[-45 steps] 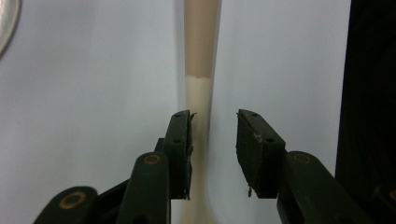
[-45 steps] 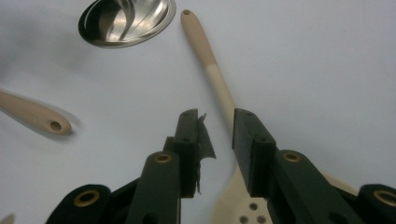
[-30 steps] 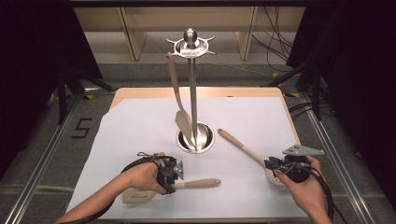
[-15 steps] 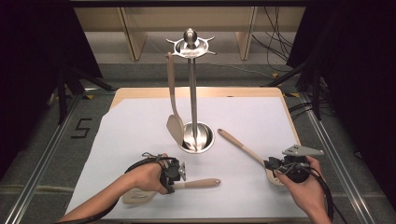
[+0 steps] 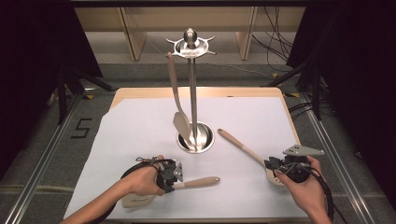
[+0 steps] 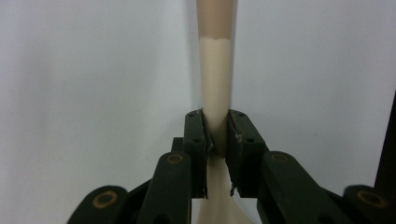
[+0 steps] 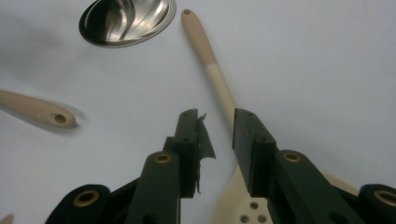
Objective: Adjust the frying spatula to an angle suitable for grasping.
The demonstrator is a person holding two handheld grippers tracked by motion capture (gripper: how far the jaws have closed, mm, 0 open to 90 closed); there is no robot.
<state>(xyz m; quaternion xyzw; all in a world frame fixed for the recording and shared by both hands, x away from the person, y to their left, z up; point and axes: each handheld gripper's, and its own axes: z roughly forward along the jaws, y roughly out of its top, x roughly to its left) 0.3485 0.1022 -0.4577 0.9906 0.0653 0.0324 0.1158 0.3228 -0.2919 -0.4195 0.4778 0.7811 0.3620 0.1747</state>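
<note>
A: Left gripper (image 5: pixel 173 176) near the front edge, left of centre, jaws clamped on the cream neck of a flat cream spatula with a wooden handle (image 6: pixel 215 79). Handle pointing right across the white sheet (image 5: pixel 140 126).

B: And right gripper (image 7: pixel 219 135)?

A: Near right corner. Jaws parted a little, straddling the neck of a cream slotted spoon with a wooden handle (image 5: pixel 243 150) but not closed on it. Handle angled away toward the steel round-based utensil stand (image 5: pixel 192 88) at centre.

B: Anything on the stand?

A: One cream spatula with a wooden handle (image 5: pixel 176 98) hanging from the top ring, blade down by the base.

B: Handling?

A: Probably light and stiff in the handle, softer at the blade. Smooth neck, likely a bit slippery; narrow enough for the jaws. Best held at the neck or low on the handle, never on the flexible blade. Long handle likely to swing if lifted from one end.
</note>
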